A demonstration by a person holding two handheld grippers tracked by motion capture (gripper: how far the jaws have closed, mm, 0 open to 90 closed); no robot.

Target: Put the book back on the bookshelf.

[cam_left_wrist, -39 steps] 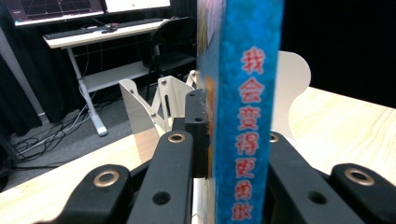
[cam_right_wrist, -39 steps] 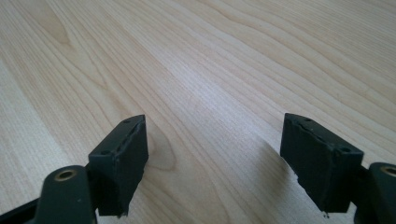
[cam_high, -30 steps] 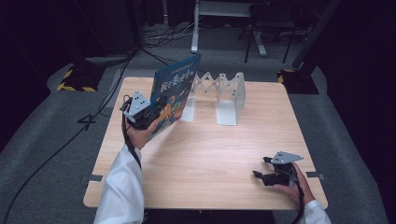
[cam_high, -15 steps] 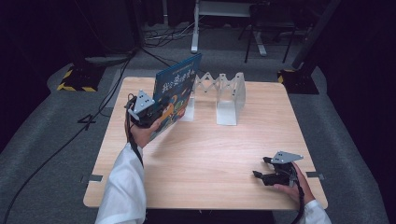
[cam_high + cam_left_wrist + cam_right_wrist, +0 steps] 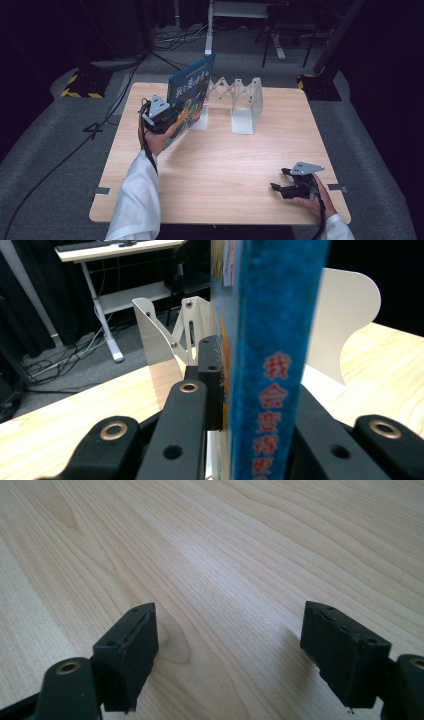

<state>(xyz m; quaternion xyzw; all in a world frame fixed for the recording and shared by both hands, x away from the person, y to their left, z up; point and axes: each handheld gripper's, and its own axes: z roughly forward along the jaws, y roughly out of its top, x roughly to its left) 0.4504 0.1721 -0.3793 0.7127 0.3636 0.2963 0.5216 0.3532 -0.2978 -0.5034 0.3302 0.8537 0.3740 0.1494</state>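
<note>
1. The left gripper is pinching a blue book by its lower near edge, up off the table at the far left. In the left gripper view both jaws press flat on the covers, with the spine facing the camera.
2. The key relation: the white accordion book rack stands just to the right of the book and a little farther back. Its leftmost slot is right beside the book's far edge. Whether the two touch, I cannot tell.
3. The book's long axis runs from the gripper up and away to the far right, tilted rather than upright. My read is that it must stand up straighter and slide right to drop between the rack's plates.
4. The left hand is the nearer one by far. The right gripper rests near the near right corner, well apart from rack and book, jaws spread over bare wood.
5. Against the earlier pictures, the book and left gripper have edged slightly toward the rack, the same grip holding. The right gripper sits where it was, spread as before.
</note>
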